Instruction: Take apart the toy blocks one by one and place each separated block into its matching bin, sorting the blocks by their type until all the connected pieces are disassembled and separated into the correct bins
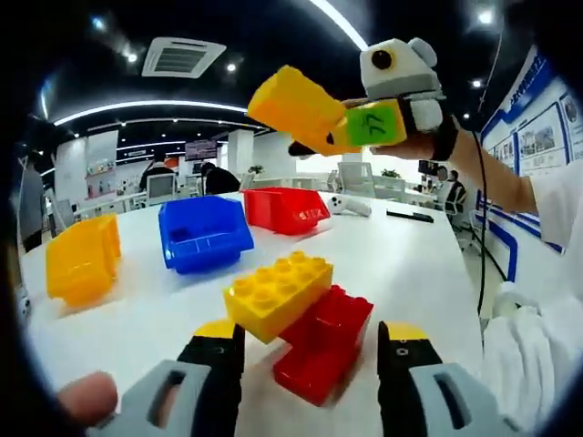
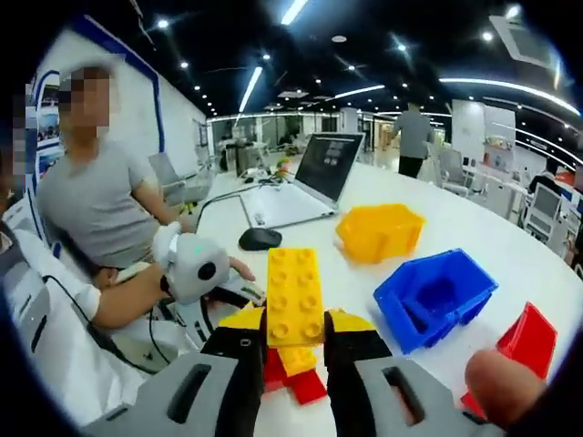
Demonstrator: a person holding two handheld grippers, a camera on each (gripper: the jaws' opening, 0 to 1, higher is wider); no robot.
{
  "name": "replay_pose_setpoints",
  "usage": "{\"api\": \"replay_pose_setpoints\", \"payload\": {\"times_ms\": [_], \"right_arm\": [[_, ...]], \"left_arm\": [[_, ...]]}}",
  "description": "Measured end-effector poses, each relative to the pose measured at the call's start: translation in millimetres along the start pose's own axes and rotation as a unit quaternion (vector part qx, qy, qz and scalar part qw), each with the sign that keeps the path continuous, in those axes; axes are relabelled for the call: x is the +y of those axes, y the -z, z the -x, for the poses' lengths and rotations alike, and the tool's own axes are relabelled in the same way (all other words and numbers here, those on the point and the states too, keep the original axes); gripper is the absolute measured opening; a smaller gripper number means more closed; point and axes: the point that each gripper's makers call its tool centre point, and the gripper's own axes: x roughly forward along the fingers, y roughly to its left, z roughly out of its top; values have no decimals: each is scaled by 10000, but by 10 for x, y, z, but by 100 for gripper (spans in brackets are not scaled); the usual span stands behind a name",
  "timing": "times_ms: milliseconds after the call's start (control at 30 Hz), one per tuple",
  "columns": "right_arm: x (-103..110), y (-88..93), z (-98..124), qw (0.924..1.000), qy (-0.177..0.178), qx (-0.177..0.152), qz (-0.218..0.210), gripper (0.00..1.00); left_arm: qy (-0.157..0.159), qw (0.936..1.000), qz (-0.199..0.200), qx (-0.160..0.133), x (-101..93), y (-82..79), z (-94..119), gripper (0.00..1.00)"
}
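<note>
- The left gripper [image 1: 310, 350] hovers low over the white surface [image 1: 410, 264], its jaws apart on either side of a red plastic toy block [image 1: 323, 350] lying there.
- A yellow studded toy block [image 1: 278, 293] sits on top of that red one, apparently still joined to it.
- The right gripper [image 2: 293, 350] is clamped on a long yellow plastic toy block [image 2: 294, 296], held up off the surface; in the left gripper view this gripper [image 1: 305, 123] is raised high, block [image 1: 296, 107] in its jaws.
- Three plastic bins wait farther back, side by side: a yellow bin [image 1: 82, 259], a blue bin [image 1: 205, 232] and a red bin [image 1: 285, 209].
- An open grey laptop [image 2: 310, 177] and a black mouse [image 2: 260, 238] lie on the surface.
</note>
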Motion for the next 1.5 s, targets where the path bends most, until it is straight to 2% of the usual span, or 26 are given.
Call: {"api": "replay_pose_setpoints", "payload": {"times_ms": [133,367,500,567,667,833,967,1033,1133,1300,1500], "right_arm": [[-116,-90,-186,9997,96,133,-179,25],[-238,-236,-491,9988,296,361,-138,25],[-354,-291,-690,9973,467,552,-159,25],[-480,-316,-802,9951,651,726,-187,25],[-636,-402,-1004,9924,883,820,-241,25],[-841,-474,-1302,9875,1219,954,-303,25],[-1011,-523,-1505,9832,1459,1035,-353,25],[-1107,-558,-1616,9806,1626,1034,-367,25],[-1264,-598,-1761,9758,1876,1057,-387,25],[-1482,-625,-1935,9686,2197,1057,-486,25],[-1633,-594,-2067,9632,2433,1015,-530,25]], "left_arm": [[-105,9999,-6,13,35,-4,24,60],[-361,9993,112,39,206,39,89,70],[-484,9987,130,-22,299,6,195,70],[-569,9981,207,-145,371,-50,278,70],[-808,9962,236,-239,505,-99,382,72],[-1115,9929,310,-265,694,-92,476,73],[-1456,9882,344,-324,861,-112,590,71],[-1752,9830,354,-416,979,-149,679,71],[-2023,9775,362,-463,1077,-163,764,70],[-2088,9758,393,-524,1092,-171,799,70],[-2137,9750,262,-555,1247,-171,837,70]]}}
